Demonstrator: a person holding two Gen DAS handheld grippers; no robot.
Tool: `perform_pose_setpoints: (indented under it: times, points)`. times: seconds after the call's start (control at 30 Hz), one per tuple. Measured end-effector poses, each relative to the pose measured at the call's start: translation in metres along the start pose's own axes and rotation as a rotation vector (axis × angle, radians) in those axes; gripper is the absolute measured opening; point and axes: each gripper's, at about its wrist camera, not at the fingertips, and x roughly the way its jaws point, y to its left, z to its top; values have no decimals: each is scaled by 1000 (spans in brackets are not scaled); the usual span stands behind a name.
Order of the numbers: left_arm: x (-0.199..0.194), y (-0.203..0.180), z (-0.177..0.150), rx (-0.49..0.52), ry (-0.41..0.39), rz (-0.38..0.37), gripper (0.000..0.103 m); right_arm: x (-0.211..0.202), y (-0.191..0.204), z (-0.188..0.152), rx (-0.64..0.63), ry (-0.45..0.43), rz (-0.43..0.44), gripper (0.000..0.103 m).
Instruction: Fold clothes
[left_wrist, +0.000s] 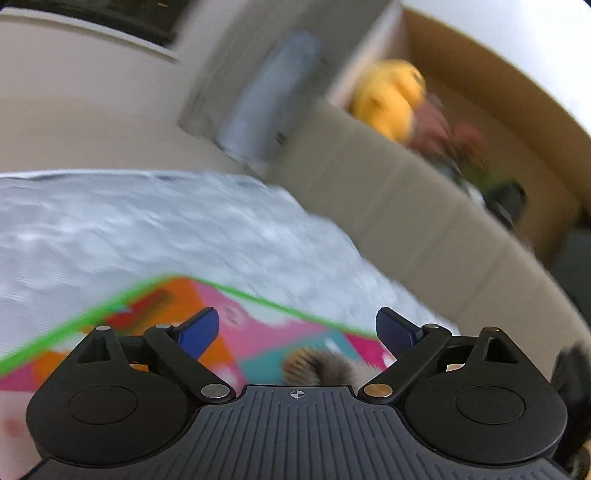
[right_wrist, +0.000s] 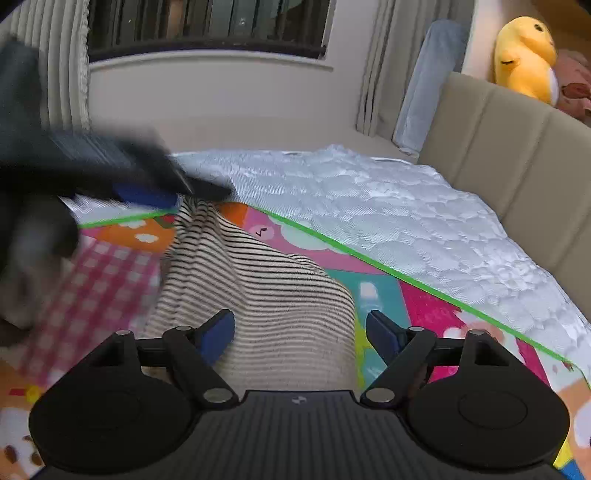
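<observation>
My right gripper (right_wrist: 300, 334) has its blue-padded jaws spread wide, poised over the near end of the cream, black-striped knit garment (right_wrist: 266, 291), gripping nothing. That garment lies rumpled on the bright cartoon-print play mat with a green border (right_wrist: 424, 306), spread over a white quilted mattress (right_wrist: 388, 206). My left gripper (left_wrist: 297, 332) is also wide open and empty; from the right wrist it is blurred, near the garment's far end.
</observation>
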Motion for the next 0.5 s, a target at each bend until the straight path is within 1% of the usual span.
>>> perform_pose_setpoints:
  times: [0.03,0.07,0.1,0.13,0.17,0.23,0.3,0.37,0.47,0.5]
  points:
    - [9,-7,-5,25,31,7,90,-6,0,-4,7,-11,-7,82]
    - [17,-9,-9,52,59,35,69,-12,0,-8,12,-22,-17,82]
    - [21,-7,-13,57,82,70,52,-15,0,-11,11,-32,-31,83]
    - [24,-3,-17,57,104,107,49,-15,-1,-15,14,-34,-40,83]
    - [22,8,-19,15,125,129,51,-14,-3,-19,19,-32,-46,84]
    - [15,31,-23,-90,166,165,57,-2,-8,-26,61,2,-27,85]
    - [8,46,-25,-147,186,197,65,9,-14,-30,99,38,-6,86]
    - [6,48,-28,-145,186,214,68,17,-20,-32,131,73,12,91]
    - [3,34,-29,-91,174,248,69,19,-34,-34,217,114,49,91]
    - [3,28,-28,-72,170,258,69,18,-36,-37,228,122,50,92]
